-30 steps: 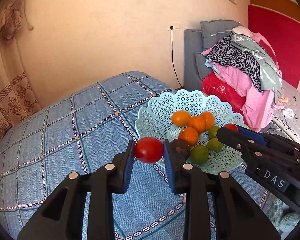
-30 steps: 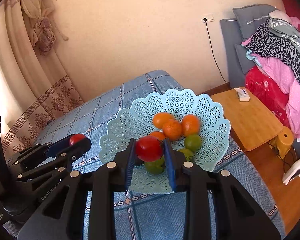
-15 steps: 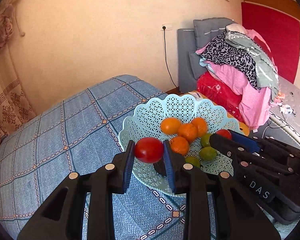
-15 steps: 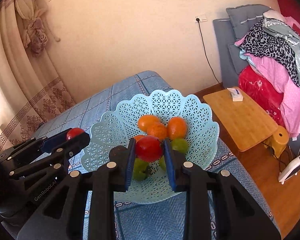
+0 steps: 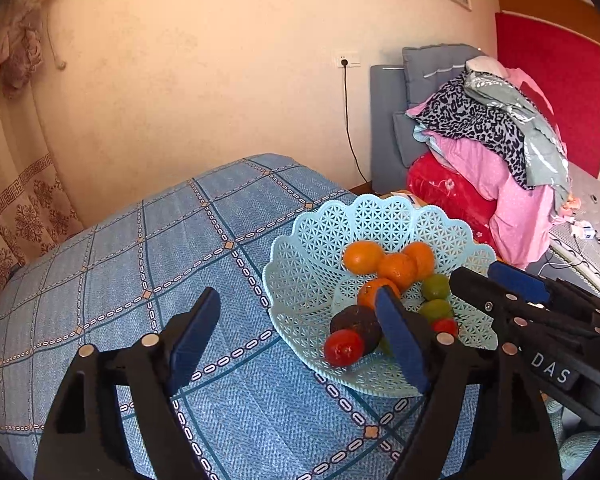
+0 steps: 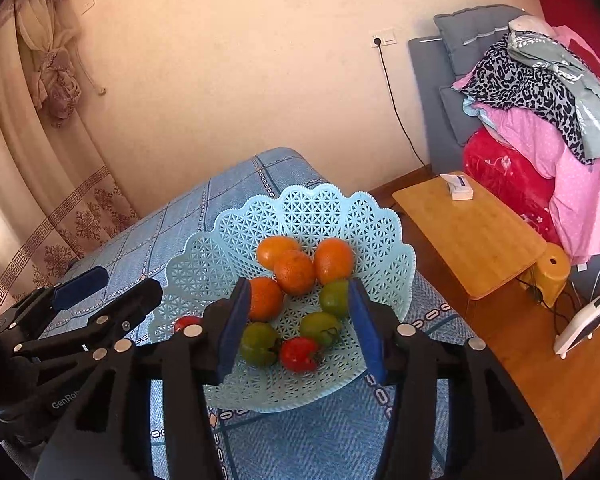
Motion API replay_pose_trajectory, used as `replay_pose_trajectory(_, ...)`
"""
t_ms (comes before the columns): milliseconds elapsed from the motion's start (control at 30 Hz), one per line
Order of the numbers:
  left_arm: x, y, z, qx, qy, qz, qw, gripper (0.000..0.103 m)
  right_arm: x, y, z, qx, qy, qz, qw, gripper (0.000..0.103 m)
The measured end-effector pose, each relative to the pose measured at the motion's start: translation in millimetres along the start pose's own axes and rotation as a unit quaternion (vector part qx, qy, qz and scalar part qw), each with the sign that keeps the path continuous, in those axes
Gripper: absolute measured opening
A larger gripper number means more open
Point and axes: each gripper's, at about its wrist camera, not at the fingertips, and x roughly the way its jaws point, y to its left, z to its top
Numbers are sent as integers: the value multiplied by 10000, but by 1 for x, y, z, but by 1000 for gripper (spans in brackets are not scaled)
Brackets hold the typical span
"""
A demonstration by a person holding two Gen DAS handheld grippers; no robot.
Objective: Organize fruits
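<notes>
Left wrist view. The left gripper (image 5: 296, 336) is seen released, its blue pads spread wide with nothing between them, held over the blue checked bedcover (image 5: 140, 264) beside the basket. The light-blue lattice basket (image 5: 308, 264) is set on the bedcover. Inside it are listed: four oranges (image 5: 362, 256) clustered toward the far wall, two green citrus fruits (image 5: 436, 286) to their right, one dark brown fruit (image 5: 354, 322) at the near side, a red tomato (image 5: 342, 348) touching that dark fruit at the near rim, and a second tomato (image 5: 445, 326) partly hidden behind the gripper's right finger. The right gripper (image 5: 496, 276) is seen at the basket's right edge, jaws parted.

Right wrist view. The right gripper (image 6: 296, 324) is seen released and empty, its pads held above the basket (image 6: 204, 268). Between the pads, lower in the basket, are recorded a tomato (image 6: 300, 354), three green fruits (image 6: 258, 344) and the oranges (image 6: 294, 270). The other tomato (image 6: 186, 322) shows at the basket's left wall. The left gripper (image 6: 112, 282) is placed left of the basket, open. A wooden side table (image 6: 472, 240) stands right of the basket.
</notes>
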Motion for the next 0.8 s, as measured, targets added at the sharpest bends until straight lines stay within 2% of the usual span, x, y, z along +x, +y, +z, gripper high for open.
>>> replay_pose_trajectory(67,-1,3,0,-50,6,56,10000,85,-3,1,0,3,-17,-9,10000,61)
replay_pose_trajectory(133,-3,8,-2,-88,10,141,9999,87,-6,1,0,22,-56,-38,10000,74)
replay_pose_trajectory(400,-13,16,-9,-77,-21,365,9993,94,-18,5,-6,-31,-89,-67,9999,95)
replay_pose_trajectory(600,-21,22,-16,-108,-18,451,9989,94,-24,11,-16,-171,-68,-180,9997,100)
replay_pose_trajectory(800,-27,25,-24,-106,-50,662,9977,94,-26,19,-26,-407,-11,-432,9982,100)
